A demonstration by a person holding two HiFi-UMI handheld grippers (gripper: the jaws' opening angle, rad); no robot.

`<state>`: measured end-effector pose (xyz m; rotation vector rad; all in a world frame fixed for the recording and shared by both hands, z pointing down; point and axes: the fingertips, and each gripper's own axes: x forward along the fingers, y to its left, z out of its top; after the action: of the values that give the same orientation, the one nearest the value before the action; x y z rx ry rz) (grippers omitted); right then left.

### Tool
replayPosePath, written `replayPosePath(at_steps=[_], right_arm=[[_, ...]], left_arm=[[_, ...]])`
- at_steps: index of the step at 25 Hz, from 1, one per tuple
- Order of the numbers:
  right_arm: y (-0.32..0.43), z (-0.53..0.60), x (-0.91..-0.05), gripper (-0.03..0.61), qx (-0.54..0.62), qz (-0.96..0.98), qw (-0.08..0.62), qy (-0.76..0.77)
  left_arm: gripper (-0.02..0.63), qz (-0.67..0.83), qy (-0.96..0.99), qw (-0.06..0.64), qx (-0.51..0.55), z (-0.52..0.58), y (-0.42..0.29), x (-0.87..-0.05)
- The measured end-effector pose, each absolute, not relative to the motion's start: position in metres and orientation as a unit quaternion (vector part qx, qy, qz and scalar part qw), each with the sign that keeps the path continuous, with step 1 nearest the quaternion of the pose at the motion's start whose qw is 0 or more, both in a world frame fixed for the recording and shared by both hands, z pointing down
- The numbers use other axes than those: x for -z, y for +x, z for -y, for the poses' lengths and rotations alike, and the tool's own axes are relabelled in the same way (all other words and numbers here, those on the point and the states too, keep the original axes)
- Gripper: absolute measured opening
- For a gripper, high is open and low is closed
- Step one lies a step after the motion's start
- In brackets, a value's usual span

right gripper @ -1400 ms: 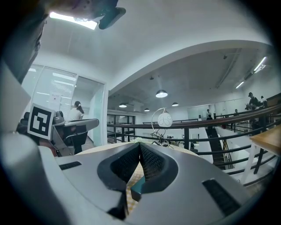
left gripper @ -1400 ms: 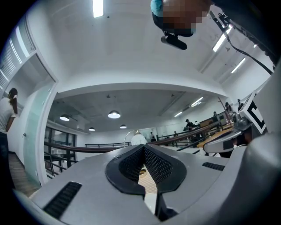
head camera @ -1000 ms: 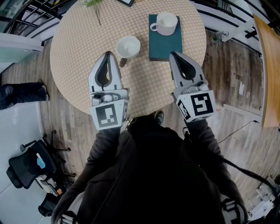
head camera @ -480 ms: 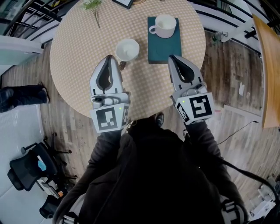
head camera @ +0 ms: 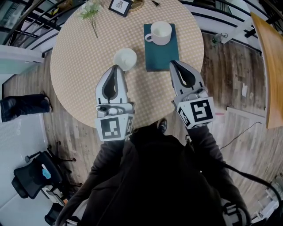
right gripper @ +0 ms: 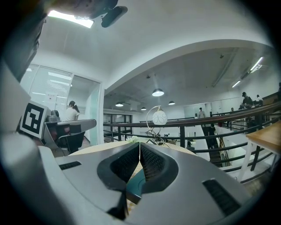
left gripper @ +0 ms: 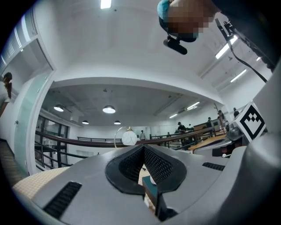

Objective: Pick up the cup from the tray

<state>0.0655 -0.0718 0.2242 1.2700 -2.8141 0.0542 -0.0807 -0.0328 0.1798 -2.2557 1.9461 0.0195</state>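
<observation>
A white cup [head camera: 160,33] with its handle to the left stands on the far end of a dark teal tray [head camera: 161,53] on the round table [head camera: 79,66]. My right gripper [head camera: 173,63] hovers just off the tray's near right corner, jaws shut and empty. My left gripper [head camera: 116,67] is shut too, its tip just short of a second white cup [head camera: 125,58] that stands on the table left of the tray. In the left gripper view [left gripper: 143,146] and the right gripper view [right gripper: 139,143] the jaws meet, with a sliver of teal tray [right gripper: 136,182] showing behind them.
A flower sprig [head camera: 90,13], a small framed picture [head camera: 119,6] and a round object sit at the table's far edge. Wooden floor surrounds the table; an office chair [head camera: 33,174] stands at lower left, a wooden board [head camera: 267,66] at right. Railings and people show far off.
Both grippers have drifted slightly toward the far side of the table, closer to the tray and the loose cup. Their jaws stayed shut.
</observation>
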Motion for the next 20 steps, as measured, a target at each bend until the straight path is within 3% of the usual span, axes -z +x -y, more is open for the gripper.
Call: replayPosePath(at_steps=[9, 10, 11, 14, 20], right_arm=[[0.065, 0.115, -0.243, 0.011, -0.031, 0.902, 0.032, 0.429], [0.064, 0.121, -0.247, 0.045, -0.036, 0.902, 0.033, 0.429], [0.062, 0.127, -0.251, 0.154, -0.04, 0.902, 0.037, 0.429], [0.056, 0.145, -0.267, 0.268, -0.047, 0.901, 0.059, 0.426], [0.047, 0.186, -0.296, 0.348, -0.064, 0.9, 0.086, 0.422]], left_arm=[[0.006, -0.649, -0.759, 0.053, 0.002, 0.063, -0.089, -0.199], [0.006, -0.649, -0.759, 0.049, 0.001, 0.067, -0.091, -0.201], [0.006, -0.649, -0.76, 0.043, -0.001, 0.071, -0.092, -0.203], [0.006, -0.647, -0.762, 0.025, -0.004, 0.083, -0.095, -0.212], [0.006, -0.645, -0.764, 0.005, -0.006, 0.103, -0.1, -0.23]])
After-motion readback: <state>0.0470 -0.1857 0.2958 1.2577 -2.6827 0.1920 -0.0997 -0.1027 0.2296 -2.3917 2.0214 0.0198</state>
